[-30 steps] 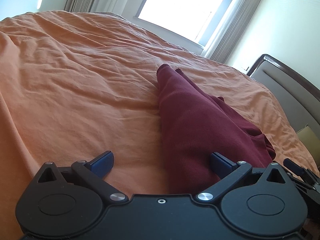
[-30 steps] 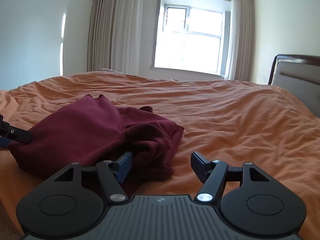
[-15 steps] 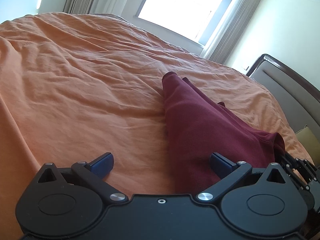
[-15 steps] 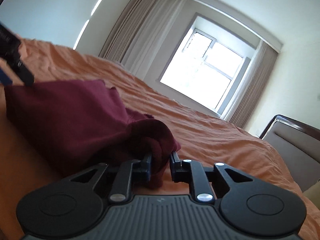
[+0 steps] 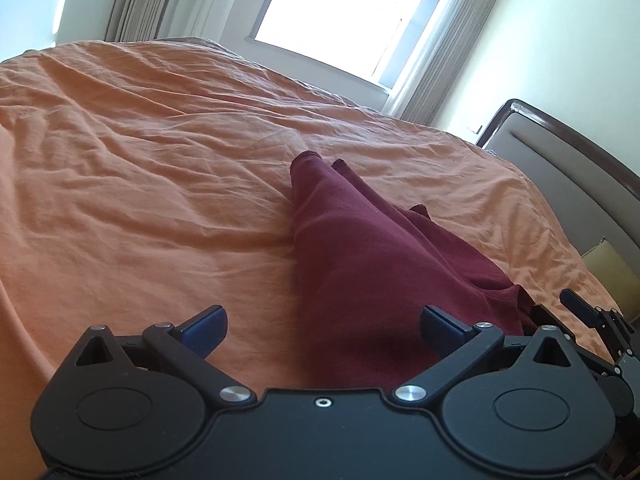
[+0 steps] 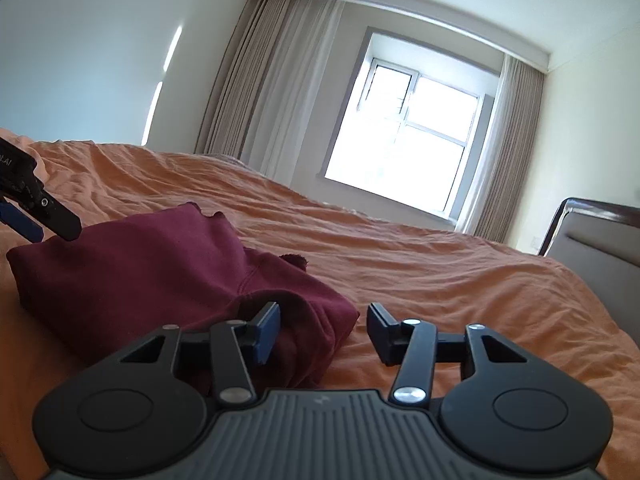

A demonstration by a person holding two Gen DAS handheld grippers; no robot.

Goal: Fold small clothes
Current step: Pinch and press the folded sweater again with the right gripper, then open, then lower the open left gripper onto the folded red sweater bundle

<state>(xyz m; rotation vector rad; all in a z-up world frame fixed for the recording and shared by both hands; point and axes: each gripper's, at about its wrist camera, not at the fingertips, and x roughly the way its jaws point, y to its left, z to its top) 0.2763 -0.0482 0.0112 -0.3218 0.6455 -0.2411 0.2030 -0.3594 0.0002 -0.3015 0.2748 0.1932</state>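
A dark red folded garment (image 5: pixel 360 260) lies on the orange bed sheet (image 5: pixel 140 180). My left gripper (image 5: pixel 322 320) is open wide at the garment's near end, its right finger over the cloth and its left over bare sheet. In the right wrist view the garment (image 6: pixel 140 272) lies to the left, with its bunched corner between my right gripper's (image 6: pixel 324 316) fingers. The jaws are opening; the left pad is against the cloth and the right pad stands free of it. The right gripper (image 5: pixel 580 312) shows at the left wrist view's right edge, the left gripper (image 6: pixel 36 208) at the far left.
The orange sheet (image 6: pixel 440 280) spreads wide beyond and beside the garment. A padded headboard (image 5: pixel 560 168) bounds the bed on the right, with a yellowish pillow (image 5: pixel 608 264) below it. A bright window (image 6: pixel 408 136) with curtains is behind the bed.
The right gripper closed on the garment's corner, raised it a little with a roll of the wrist, and has now parted its fingers. The corner lies back down. The left gripper kept still.
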